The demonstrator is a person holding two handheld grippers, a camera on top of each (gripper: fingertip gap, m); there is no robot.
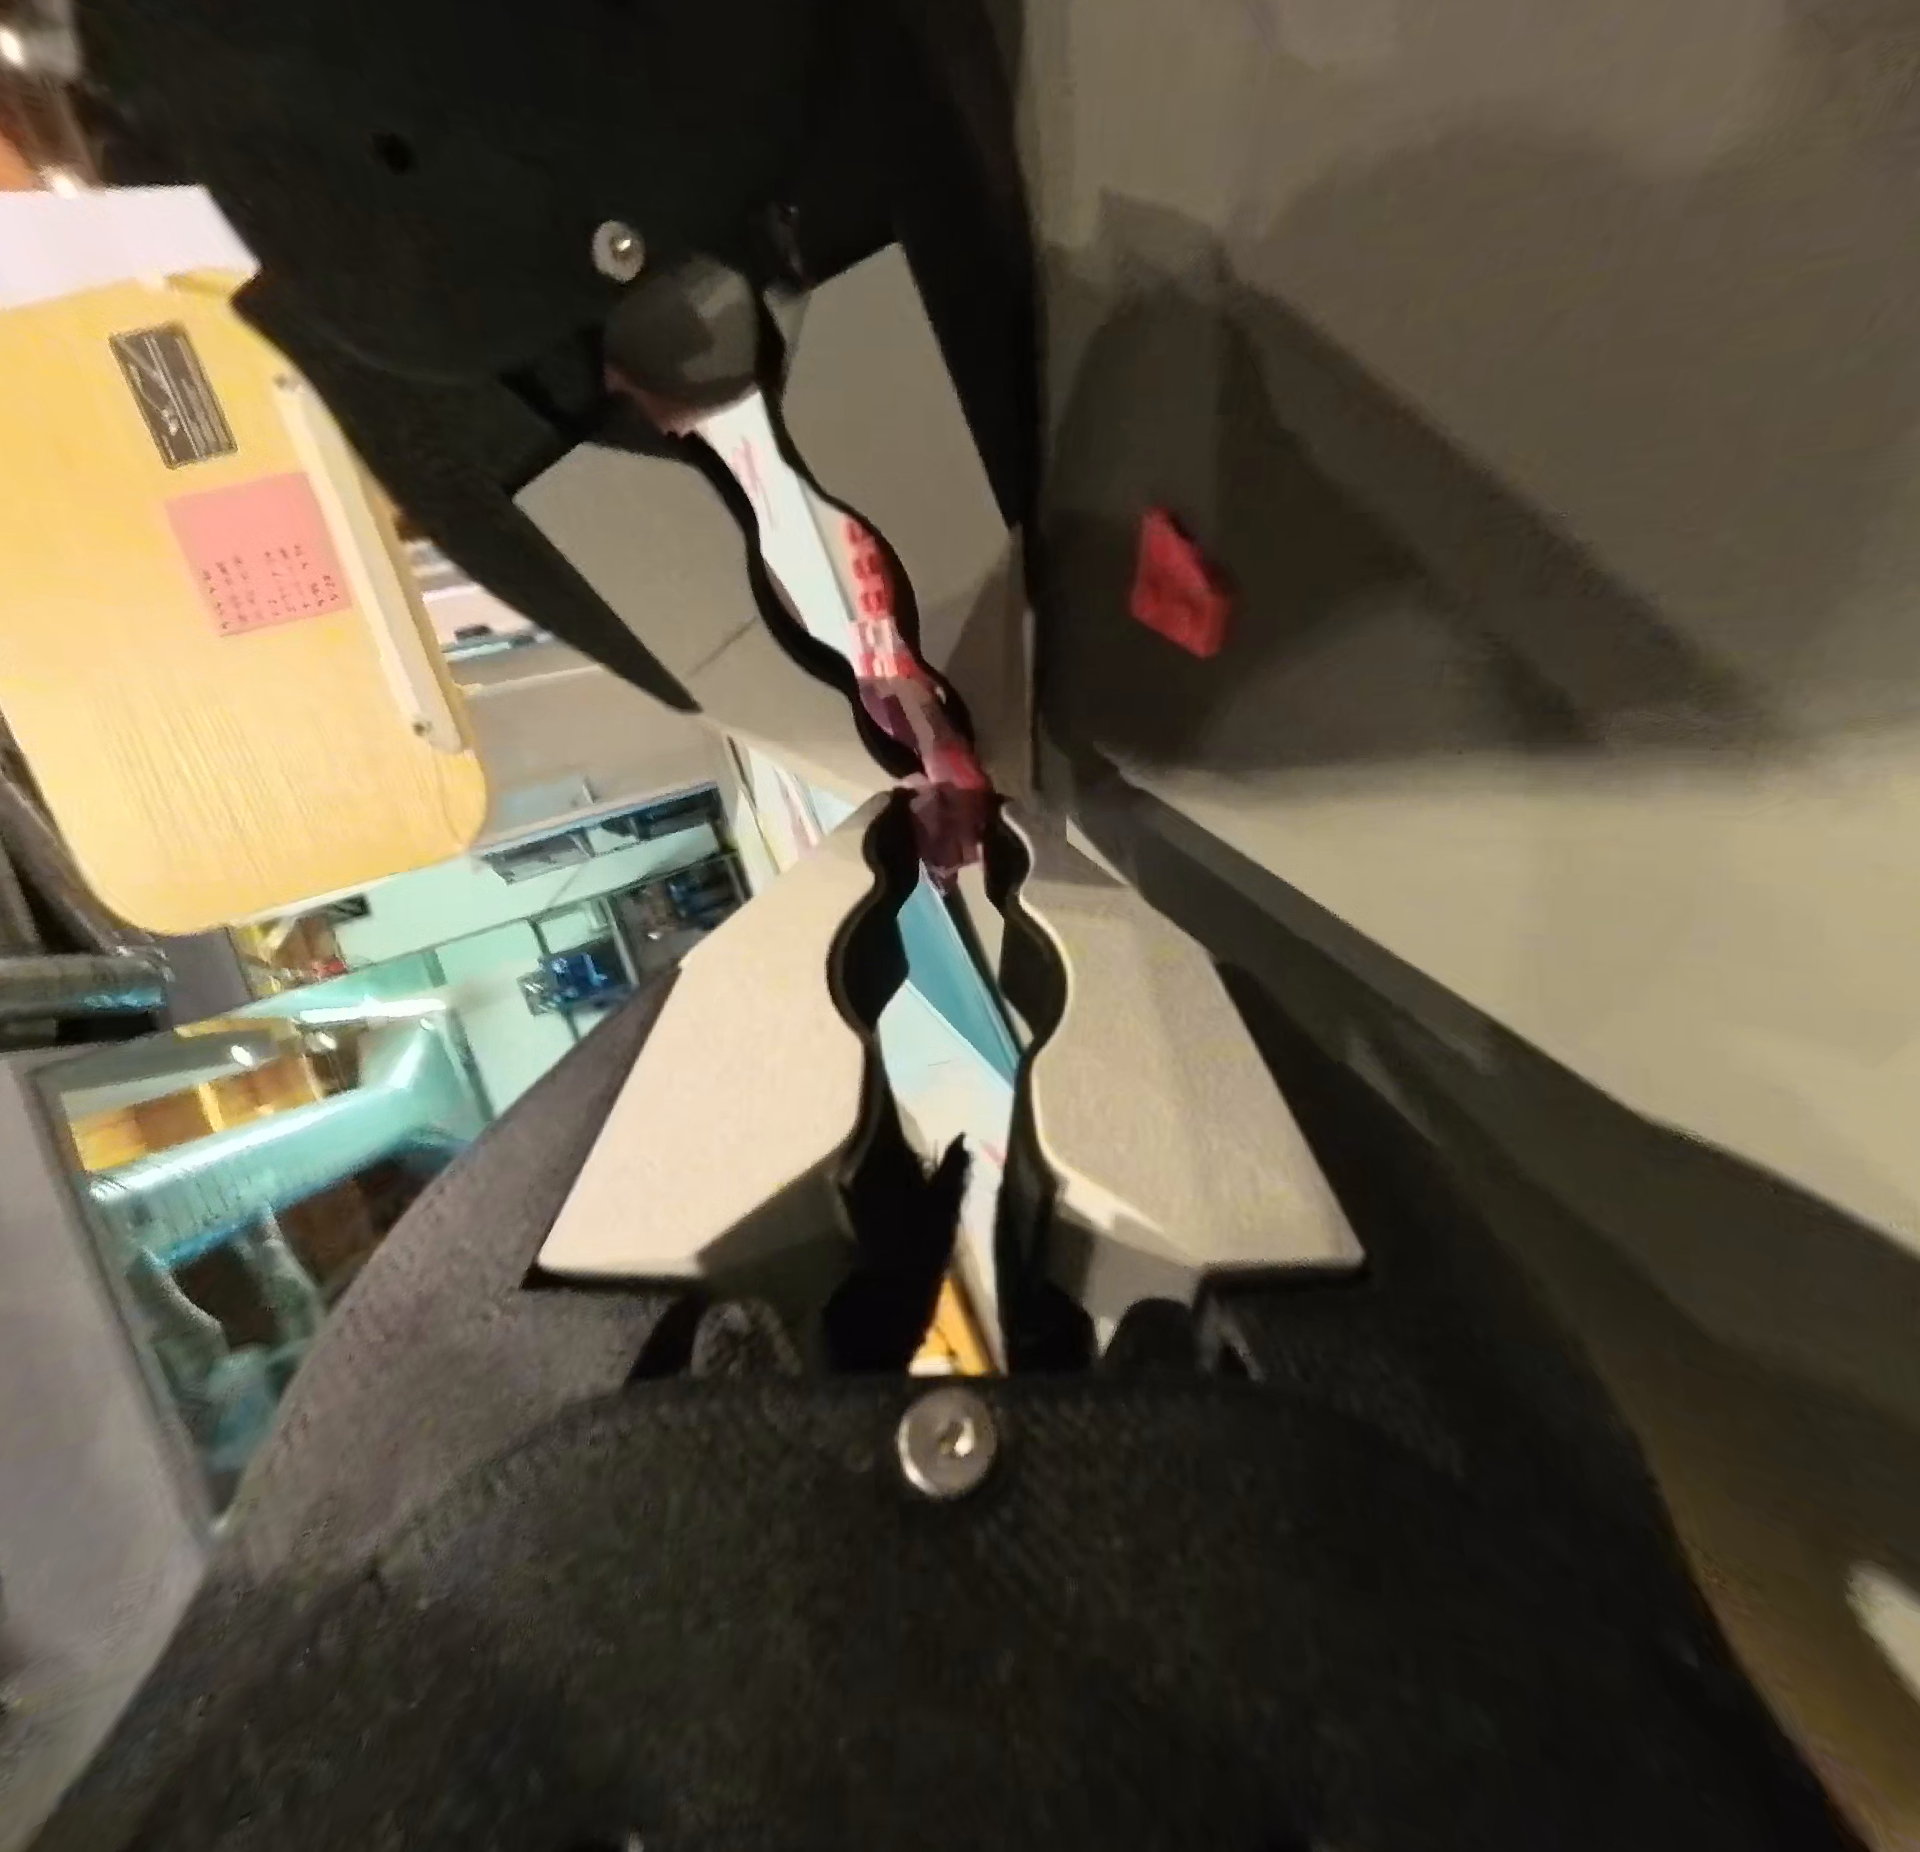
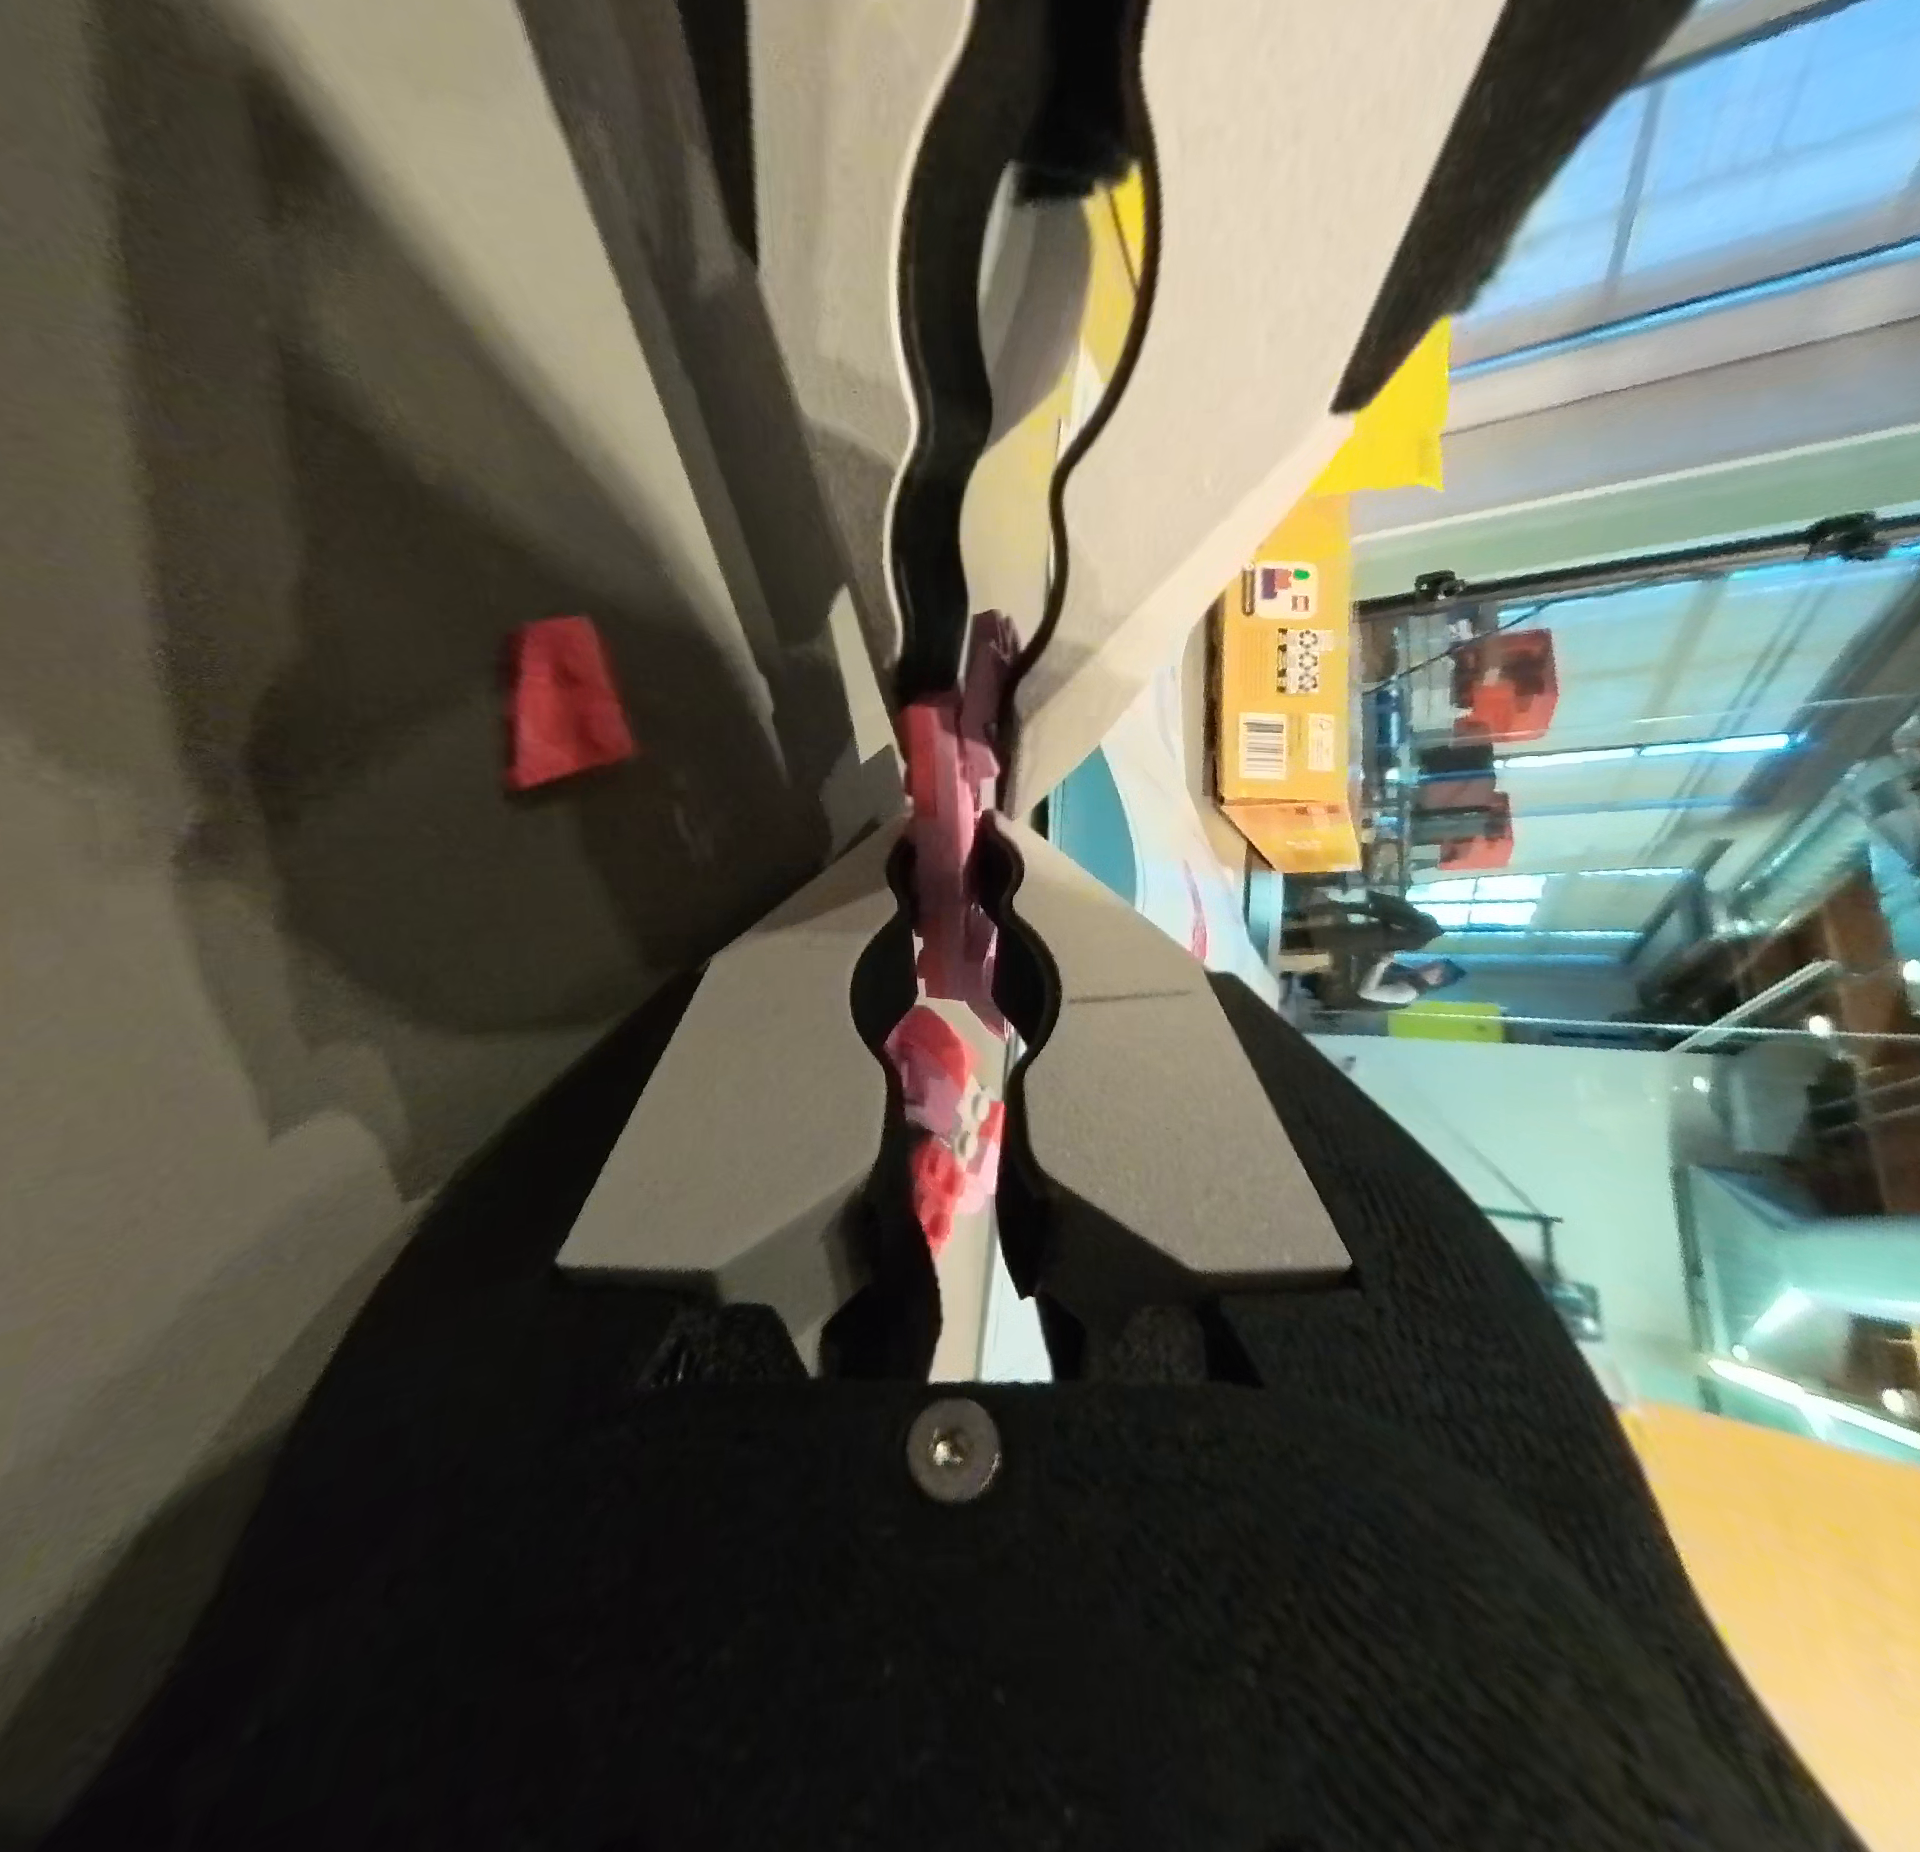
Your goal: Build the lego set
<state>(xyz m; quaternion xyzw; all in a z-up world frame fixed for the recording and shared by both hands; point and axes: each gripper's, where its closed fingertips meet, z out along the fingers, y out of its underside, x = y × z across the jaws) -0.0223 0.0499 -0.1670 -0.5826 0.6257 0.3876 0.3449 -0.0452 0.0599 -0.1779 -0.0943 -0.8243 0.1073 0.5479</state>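
Above the grey surface (image 1: 1455, 244), left gripper (image 1: 951, 836) and right gripper (image 2: 951, 846) each pinch the small, rigid pink-and-purple brick assembly (image 2: 940, 763); light, snap-apart—grip flat sides.

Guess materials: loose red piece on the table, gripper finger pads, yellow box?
Red piece: likely moulded plastic, matte, crisp edges; too blurred for more. Finger pads: grey, smooth, flat-faceted, probably printed or moulded plastic. Yellow box: looks like printed cardboard, folded corners.
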